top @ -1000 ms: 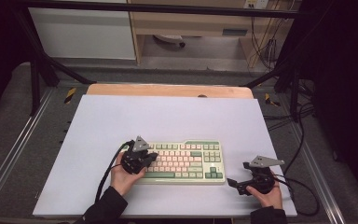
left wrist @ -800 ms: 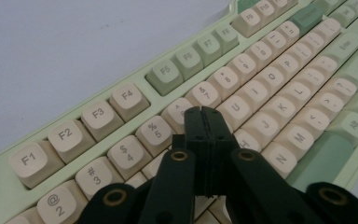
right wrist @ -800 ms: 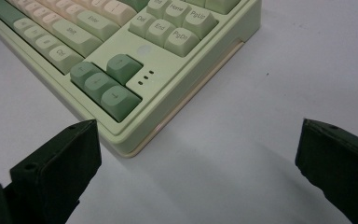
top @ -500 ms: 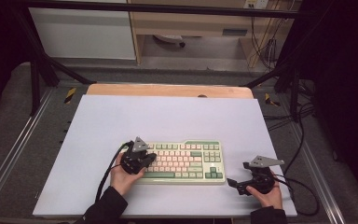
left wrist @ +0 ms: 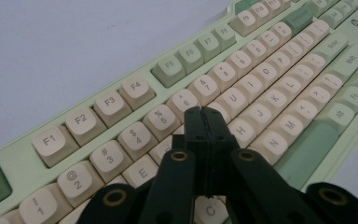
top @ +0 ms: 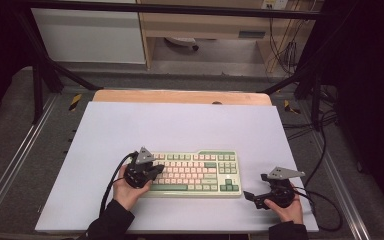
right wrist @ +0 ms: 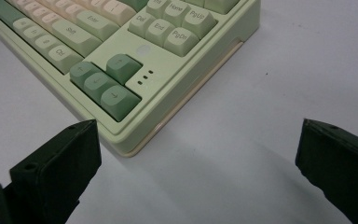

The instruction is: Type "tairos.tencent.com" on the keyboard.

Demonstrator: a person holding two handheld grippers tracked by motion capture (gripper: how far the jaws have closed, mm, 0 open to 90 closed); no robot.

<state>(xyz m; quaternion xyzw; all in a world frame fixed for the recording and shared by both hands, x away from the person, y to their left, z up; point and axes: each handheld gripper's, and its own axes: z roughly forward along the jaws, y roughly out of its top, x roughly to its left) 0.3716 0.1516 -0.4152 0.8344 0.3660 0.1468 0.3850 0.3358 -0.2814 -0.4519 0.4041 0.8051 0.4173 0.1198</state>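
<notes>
On a white table (top: 130,125), the keyboard (top: 200,172) lies at lower centre. The left gripper (left wrist: 205,121), jaws closed and empty, is over its keys; the right gripper (top: 252,196) waits wide open. The keyboard seems stiff and light; its side edges are best to grip.

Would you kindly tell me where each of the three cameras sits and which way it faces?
High view: above the person's side, looking forward and down on the white table; both forearms, left gripper and right gripper show.
Left gripper view: rides on the left gripper, looking along its shut jaws over the letter keys of the keyboard.
Right gripper view: rides on the right gripper, looking between its open jaws at the keyboard's arrow-key corner.
Shared: all three show the green and cream keyboard.
</notes>
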